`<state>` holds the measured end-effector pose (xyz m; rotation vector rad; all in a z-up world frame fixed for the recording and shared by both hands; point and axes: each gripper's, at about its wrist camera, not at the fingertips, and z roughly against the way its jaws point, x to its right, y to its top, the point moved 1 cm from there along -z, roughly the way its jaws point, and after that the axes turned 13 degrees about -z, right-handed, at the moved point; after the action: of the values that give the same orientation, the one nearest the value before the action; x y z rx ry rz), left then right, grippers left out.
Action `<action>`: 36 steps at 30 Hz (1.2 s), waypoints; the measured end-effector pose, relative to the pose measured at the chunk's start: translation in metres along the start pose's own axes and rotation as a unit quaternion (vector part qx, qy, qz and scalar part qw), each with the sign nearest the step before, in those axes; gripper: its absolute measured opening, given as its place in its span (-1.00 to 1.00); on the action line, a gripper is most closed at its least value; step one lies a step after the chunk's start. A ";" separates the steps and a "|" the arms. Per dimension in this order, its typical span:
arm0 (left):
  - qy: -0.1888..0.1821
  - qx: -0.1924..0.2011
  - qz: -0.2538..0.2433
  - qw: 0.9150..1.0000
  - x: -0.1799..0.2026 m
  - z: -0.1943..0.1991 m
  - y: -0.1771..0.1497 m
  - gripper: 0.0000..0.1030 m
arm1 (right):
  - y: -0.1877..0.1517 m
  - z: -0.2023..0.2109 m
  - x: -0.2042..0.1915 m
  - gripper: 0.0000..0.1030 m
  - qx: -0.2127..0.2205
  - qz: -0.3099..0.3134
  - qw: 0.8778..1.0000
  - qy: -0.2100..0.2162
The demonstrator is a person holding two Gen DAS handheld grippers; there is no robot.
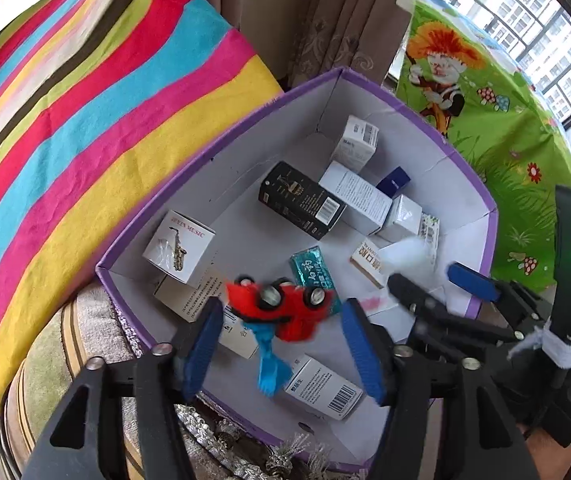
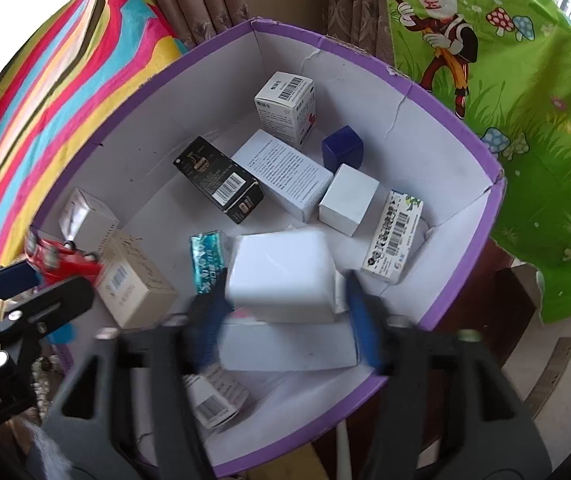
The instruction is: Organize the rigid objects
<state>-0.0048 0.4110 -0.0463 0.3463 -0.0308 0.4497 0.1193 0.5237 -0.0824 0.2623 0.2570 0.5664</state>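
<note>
My left gripper (image 1: 281,344) was spread wide over the near edge of the purple-rimmed cardboard box (image 1: 221,148), and the blurred red toy car with silver wheels (image 1: 281,306) sat between its blue pads without either pad touching it; a bright blue piece (image 1: 271,368) hung beneath the car, and I could not tell whether it belonged to the toy. I judged the car was dropping free toward the box floor. My right gripper (image 2: 285,332) was also parted, its blue fingers (image 2: 361,320) either side of a blurred plain white carton (image 2: 281,276) with a gap on the right side, so I took that carton as released too, coming down on a flat white package (image 2: 285,348) at the near wall. Just beyond lay a teal foil packet (image 2: 207,260) and a beige barcoded carton (image 2: 133,288). Farther in, a black barcoded carton (image 2: 221,180) lay beside a long white printed carton (image 2: 285,172), with a small white cube box (image 2: 349,200) and a dark blue cube box (image 2: 343,148) behind, and a white saxophone-printed box (image 1: 179,246) by the left wall. Outside the box rose a rainbow-striped cushion (image 1: 85,120) and a green cartoon-printed cloth (image 1: 497,128). The step in hand seemed to be depositing items in the box; next I would need to lift both grippers clear of the rim, kept spread, and turn to whatever remained outside.
</note>
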 end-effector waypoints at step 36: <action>-0.019 0.146 0.048 0.988 -0.003 0.089 -0.104 0.76 | -0.086 0.128 -0.026 0.71 0.168 0.012 0.984 -0.056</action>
<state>0.0411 0.2920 0.0036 0.6429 -0.0190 0.5445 0.1800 0.4172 0.0146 0.6228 0.2401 0.5280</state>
